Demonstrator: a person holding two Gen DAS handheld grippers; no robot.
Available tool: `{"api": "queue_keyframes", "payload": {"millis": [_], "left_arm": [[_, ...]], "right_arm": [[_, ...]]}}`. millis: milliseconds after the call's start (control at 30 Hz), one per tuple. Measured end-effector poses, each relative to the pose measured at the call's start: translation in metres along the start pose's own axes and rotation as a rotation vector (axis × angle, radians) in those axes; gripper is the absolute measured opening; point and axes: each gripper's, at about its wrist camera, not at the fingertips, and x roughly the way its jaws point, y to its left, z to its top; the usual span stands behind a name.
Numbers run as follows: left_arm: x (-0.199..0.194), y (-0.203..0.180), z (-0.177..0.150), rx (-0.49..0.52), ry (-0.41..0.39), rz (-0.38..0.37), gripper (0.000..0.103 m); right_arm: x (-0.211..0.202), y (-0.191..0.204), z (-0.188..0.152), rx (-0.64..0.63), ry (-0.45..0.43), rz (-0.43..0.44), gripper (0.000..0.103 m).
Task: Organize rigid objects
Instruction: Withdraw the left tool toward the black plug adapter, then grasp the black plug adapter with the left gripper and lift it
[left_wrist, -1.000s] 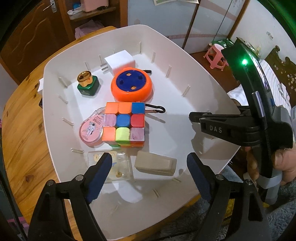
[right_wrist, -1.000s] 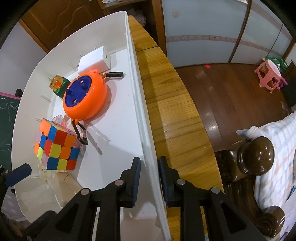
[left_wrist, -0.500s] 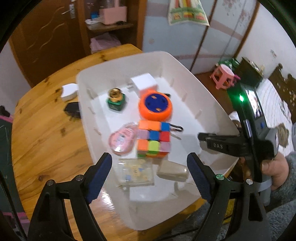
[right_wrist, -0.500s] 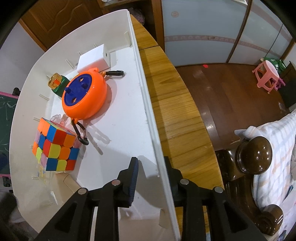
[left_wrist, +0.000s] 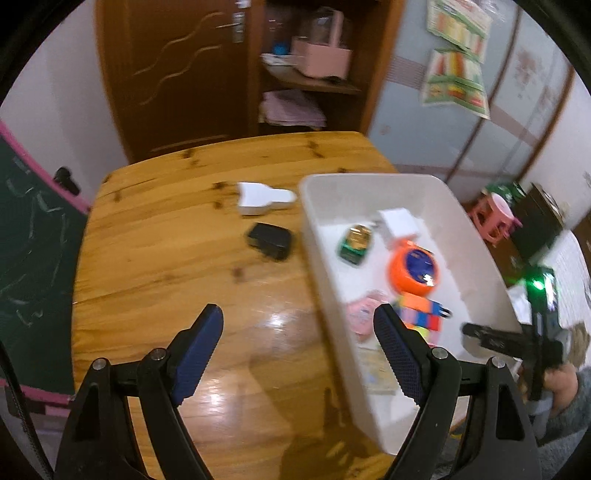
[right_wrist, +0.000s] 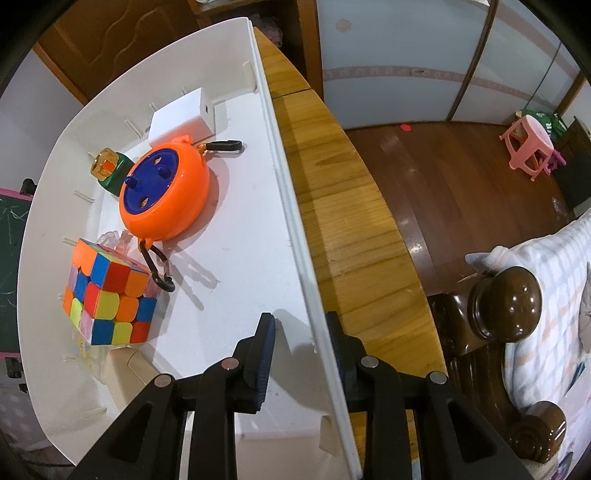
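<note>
Wooden table (left_wrist: 155, 266) fills the left wrist view, the white bin (left_wrist: 402, 192) at right. Our left gripper (left_wrist: 297, 350) is wide and empty, low in frame, over bare wood. Two things wait outside the bin: a black charger (left_wrist: 269, 240) at centre and a white plug (left_wrist: 262, 195) above it. We should centre the charger between the pads before closing. Our right gripper (right_wrist: 300, 343) straddles the bin wall at bottom centre, jaws just eased narrowly apart; whether they press it, we cannot tell.
</note>
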Motion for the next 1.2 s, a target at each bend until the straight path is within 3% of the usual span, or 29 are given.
{"api": "queue_keyframes", "payload": {"millis": [200,367,633,933,1200], "left_arm": [[0.009,0.031,0.013,-0.034,-0.007,0.049,0.086],[0.024,0.042,0.027,0.012,-0.014,0.071,0.086],[0.079,0.057,0.039,0.095,0.048,-0.119,0.086],[0.132,0.062,0.044,0.183,0.128,-0.225,0.086],[0.157,0.063,0.046,0.22,0.153,-0.271,0.086]], "right_arm": [[0.0,0.001,0.001,0.003,0.009,-0.003,0.029],[0.001,0.002,0.002,0.003,0.016,-0.01,0.029],[0.001,0.002,0.0,0.004,0.028,-0.026,0.029],[0.001,0.002,-0.001,0.014,0.035,-0.036,0.029],[0.001,0.002,-0.001,0.018,0.038,-0.044,0.029]]}}
